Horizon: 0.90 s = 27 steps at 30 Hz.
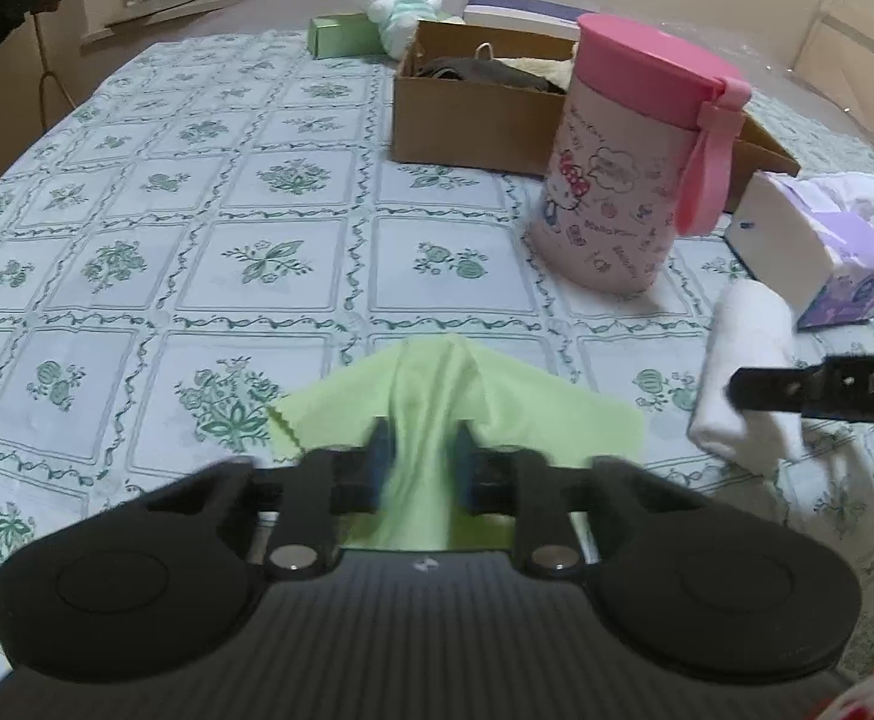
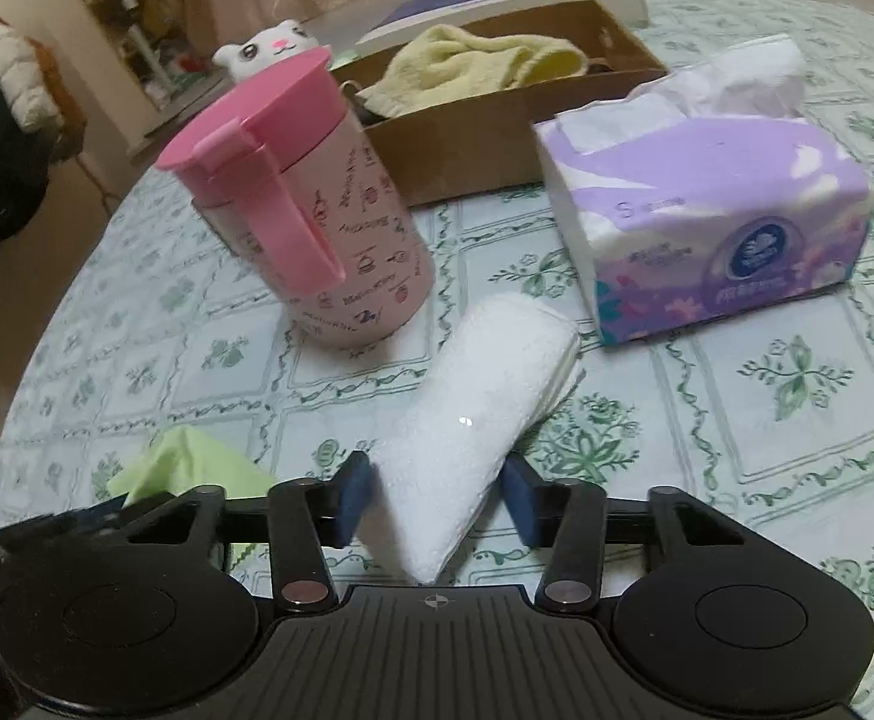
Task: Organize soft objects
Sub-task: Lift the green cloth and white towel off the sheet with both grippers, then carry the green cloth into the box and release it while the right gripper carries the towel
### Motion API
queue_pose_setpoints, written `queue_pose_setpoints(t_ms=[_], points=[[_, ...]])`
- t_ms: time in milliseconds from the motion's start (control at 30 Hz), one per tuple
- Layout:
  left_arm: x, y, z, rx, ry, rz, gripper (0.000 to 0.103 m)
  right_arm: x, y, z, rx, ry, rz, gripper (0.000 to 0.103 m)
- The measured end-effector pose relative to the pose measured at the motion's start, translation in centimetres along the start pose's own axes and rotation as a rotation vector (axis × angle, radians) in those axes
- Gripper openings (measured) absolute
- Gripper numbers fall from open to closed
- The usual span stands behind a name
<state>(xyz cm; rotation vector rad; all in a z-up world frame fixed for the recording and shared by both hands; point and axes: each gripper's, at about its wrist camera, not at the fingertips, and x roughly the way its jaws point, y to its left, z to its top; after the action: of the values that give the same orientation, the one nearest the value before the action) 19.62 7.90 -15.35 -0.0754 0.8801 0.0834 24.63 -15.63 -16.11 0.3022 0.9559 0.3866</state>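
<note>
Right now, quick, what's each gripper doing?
Left gripper: shut on the green cloth.
Right gripper: open, pads either side of the white towel, not pressing it.

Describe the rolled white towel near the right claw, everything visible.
The rolled white terry towel is a soft, nubbly cloth folded into a thick roll, layered edges showing at its far end. It lies flat on the green-patterned tablecloth, angled from the near centre up toward the purple tissue pack, apart from it and from the pink lidded canister. Its near end sits between the blue pads of the right claw; the left pad looks to touch it, the right shows a gap, so no firm grip yet.
</note>
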Motion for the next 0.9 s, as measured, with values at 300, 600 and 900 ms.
queue_pose_setpoints(t_ms=[300,600,900], points=[[-0.5,0.1,0.1,-0.003,-0.005,-0.023,0.002,-0.9,-0.1,-0.3,-0.072,-0.007,0.082,0.024],[-2.9,0.2,1.0,0.027,-0.061,-0.017,0.002,-3.6,0.3,1.1,-0.218,-0.032,0.120,0.020],[-5.0,0.7,3.2,0.055,-0.132,0.009,0.002,-5.8,-0.1,3.8,-0.299,-0.099,0.144,0.018]])
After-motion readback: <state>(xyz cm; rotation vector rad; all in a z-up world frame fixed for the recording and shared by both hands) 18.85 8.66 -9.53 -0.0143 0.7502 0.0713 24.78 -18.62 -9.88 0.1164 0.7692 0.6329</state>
